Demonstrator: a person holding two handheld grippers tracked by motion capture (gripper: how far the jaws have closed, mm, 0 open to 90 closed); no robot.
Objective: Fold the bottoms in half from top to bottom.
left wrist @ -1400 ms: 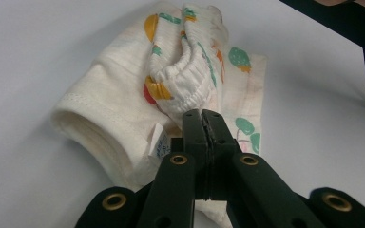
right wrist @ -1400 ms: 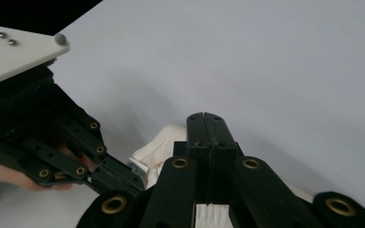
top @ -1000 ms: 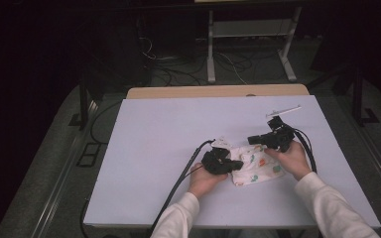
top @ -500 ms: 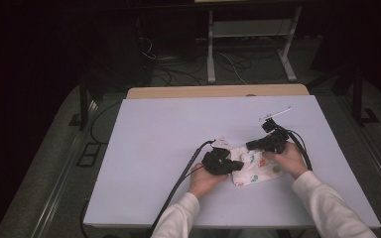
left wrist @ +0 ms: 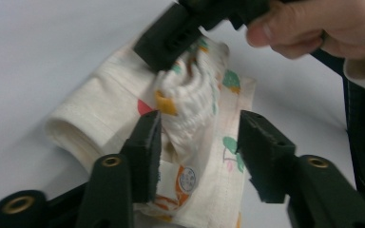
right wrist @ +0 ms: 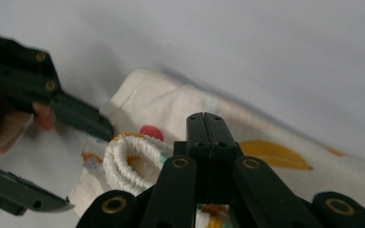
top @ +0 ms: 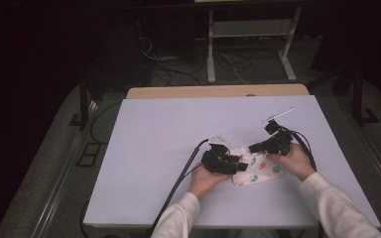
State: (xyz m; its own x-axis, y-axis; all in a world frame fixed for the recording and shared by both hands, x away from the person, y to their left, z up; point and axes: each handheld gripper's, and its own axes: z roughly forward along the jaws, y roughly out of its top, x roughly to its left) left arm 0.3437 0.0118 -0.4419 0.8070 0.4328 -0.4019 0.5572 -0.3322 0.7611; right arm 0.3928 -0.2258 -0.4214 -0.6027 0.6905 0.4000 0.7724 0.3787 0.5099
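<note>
A small white garment [top: 260, 171] printed with coloured shapes lies bunched on the white table [top: 178, 134]. In the left gripper view its ribbed edge [left wrist: 190, 90] is pulled up into a ridge. My left gripper [top: 239, 161] [left wrist: 197, 128] is open, its jaws having just been opening. They straddle the fabric, with a label [left wrist: 183, 178] low between them. My right gripper [top: 252, 148] [right wrist: 204, 118] comes in from the other side. It is shut on the ribbed edge [right wrist: 133, 159], and its tip [left wrist: 166, 42] pinches the top of the ridge.
Black cables [top: 178, 178] trail from both grippers toward the table's near edge. A thin white rod [top: 278, 115] sticks up behind the right gripper. A wooden strip [top: 218, 91] borders the far edge. Metal stand legs [top: 211, 54] and floor cables lie beyond.
The right gripper has dropped a little toward the left one, and the garment lies more gathered between them. The left hand has stayed put.
</note>
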